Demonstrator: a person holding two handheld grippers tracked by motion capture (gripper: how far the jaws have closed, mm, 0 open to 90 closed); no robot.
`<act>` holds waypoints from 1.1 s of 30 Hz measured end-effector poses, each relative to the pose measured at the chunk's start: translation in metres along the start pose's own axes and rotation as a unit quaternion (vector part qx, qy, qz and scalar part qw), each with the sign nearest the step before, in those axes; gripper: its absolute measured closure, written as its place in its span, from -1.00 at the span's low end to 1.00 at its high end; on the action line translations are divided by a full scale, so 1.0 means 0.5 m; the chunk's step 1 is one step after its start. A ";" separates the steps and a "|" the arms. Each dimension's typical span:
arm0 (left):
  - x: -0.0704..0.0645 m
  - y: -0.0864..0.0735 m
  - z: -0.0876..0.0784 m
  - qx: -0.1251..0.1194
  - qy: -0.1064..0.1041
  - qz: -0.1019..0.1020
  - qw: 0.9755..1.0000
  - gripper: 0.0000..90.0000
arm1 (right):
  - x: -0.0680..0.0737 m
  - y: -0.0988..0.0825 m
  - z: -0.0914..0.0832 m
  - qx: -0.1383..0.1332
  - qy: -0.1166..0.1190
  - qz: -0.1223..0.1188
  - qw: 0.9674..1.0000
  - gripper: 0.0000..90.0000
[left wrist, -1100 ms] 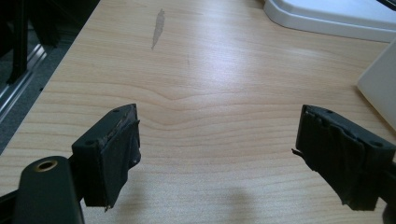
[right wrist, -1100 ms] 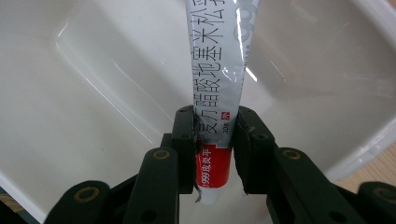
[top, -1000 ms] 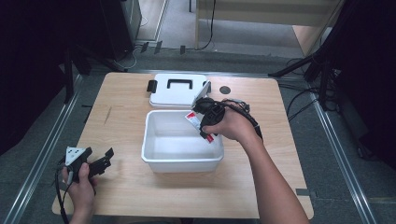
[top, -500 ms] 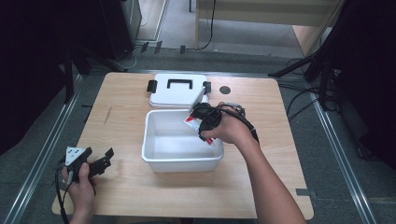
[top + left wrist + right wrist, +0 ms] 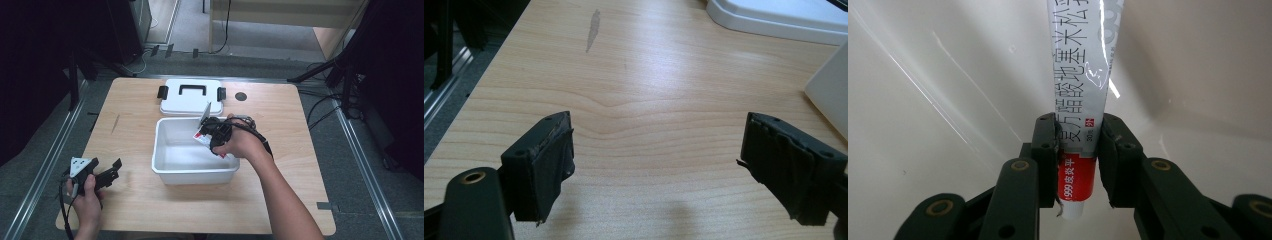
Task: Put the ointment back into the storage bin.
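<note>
The right gripper (image 5: 1079,145) clamps a silver-and-red ointment tube (image 5: 1082,75) low inside the white plastic bin (image 5: 172,171); release remains. The left gripper (image 5: 659,165) rests open, near left. The white handled lid (image 5: 191,102) lies beyond.

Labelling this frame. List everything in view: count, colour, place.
tube: 1, silver and red with printed text, clamped in the right gripper over the bin
bin: 1, white, open, table centre
lid: 1, white with black handle and clips, flat behind the bin
table: 1, light wood
left gripper: 1, black, jaws open, near left of the table
right gripper: 1, black, shut on the tube
</note>
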State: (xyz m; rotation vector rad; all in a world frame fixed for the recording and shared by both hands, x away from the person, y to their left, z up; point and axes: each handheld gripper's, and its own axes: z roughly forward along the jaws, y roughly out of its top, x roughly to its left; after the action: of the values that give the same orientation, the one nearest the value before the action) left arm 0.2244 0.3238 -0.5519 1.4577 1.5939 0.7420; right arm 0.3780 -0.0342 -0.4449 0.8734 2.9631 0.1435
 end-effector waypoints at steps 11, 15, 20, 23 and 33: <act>0.000 0.000 0.000 0.002 0.000 0.001 1.000 -0.68 | 0.004 0.004 0.020 -0.007 -0.010 -0.014 1.000 0.69; 0.001 0.000 0.000 0.002 -0.001 0.001 1.000 -0.68 | 0.004 0.001 0.020 -0.009 -0.009 -0.016 1.000 0.69; 0.001 0.000 0.000 0.003 -0.001 0.002 1.000 -0.68 | 0.002 -0.004 0.010 -0.028 -0.002 -0.022 0.999 0.50; 0.000 0.000 0.000 0.002 -0.001 0.002 1.000 -0.68 | 0.002 -0.008 -0.004 -0.048 -0.001 -0.031 0.998 0.22; 0.001 0.000 0.000 0.003 -0.001 0.001 1.000 -0.68 | -0.005 -0.035 -0.078 -0.114 -0.032 -0.003 0.993 -0.76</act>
State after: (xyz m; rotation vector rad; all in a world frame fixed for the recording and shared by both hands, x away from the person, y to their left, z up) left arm 0.2246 0.3242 -0.5518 1.4644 1.5939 0.7376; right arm 0.3680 -0.0530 -0.4077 0.8220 2.8160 0.4361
